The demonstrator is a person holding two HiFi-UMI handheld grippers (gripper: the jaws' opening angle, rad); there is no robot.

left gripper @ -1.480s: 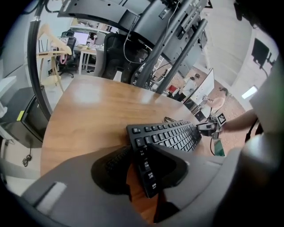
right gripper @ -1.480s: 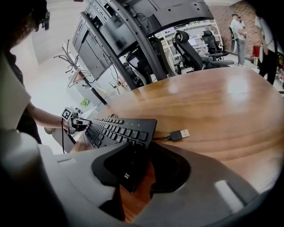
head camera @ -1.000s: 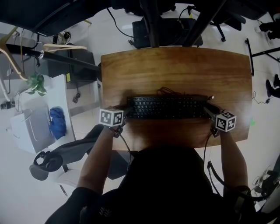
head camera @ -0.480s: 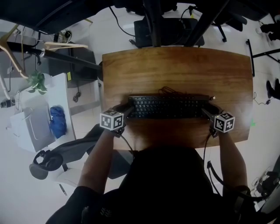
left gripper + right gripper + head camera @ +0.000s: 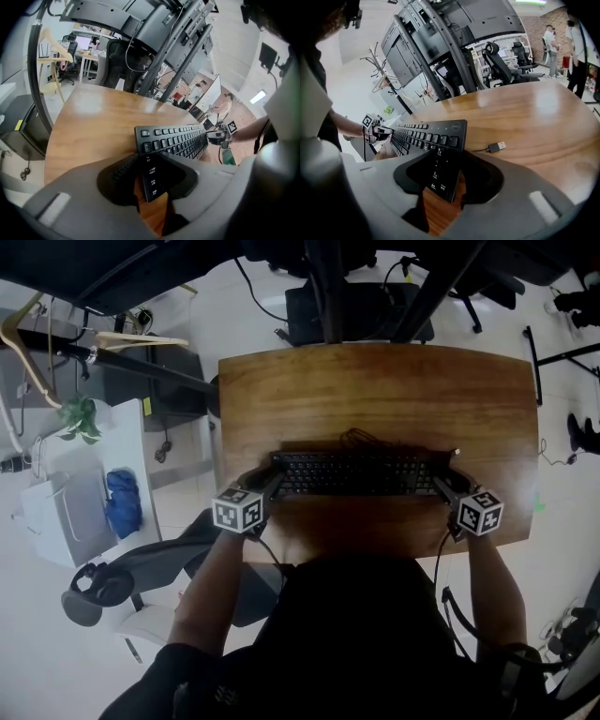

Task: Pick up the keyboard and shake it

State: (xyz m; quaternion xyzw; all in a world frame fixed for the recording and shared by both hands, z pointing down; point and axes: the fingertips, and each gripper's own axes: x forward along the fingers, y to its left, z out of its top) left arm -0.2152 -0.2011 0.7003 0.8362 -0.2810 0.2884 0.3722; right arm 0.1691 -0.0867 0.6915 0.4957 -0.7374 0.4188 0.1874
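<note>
A black keyboard [image 5: 356, 474] lies across the wooden table [image 5: 375, 390] in the head view, with its loose cable [image 5: 361, 439] bunched behind it. My left gripper [image 5: 267, 486] is at its left end and my right gripper [image 5: 442, 486] at its right end. In the left gripper view the keyboard's [image 5: 176, 140] end sits between the closing jaws of the left gripper [image 5: 147, 178], with a strip of wood showing beside it. In the right gripper view the keyboard [image 5: 426, 133] likewise sits between the closing jaws of the right gripper [image 5: 443, 180], a gap on one side. Its USB plug [image 5: 497, 146] rests on the table.
Black monitor stands [image 5: 323, 287] rise beyond the table's far edge. An office chair [image 5: 141, 563] and a white side table [image 5: 56, 512] with a blue item [image 5: 125, 502] stand to the left. People [image 5: 572, 28] stand far off in the right gripper view.
Both grippers have shifted slightly toward the near table edge, and the keyboard sits a little nearer too. Their jaws stay around its two ends.
</note>
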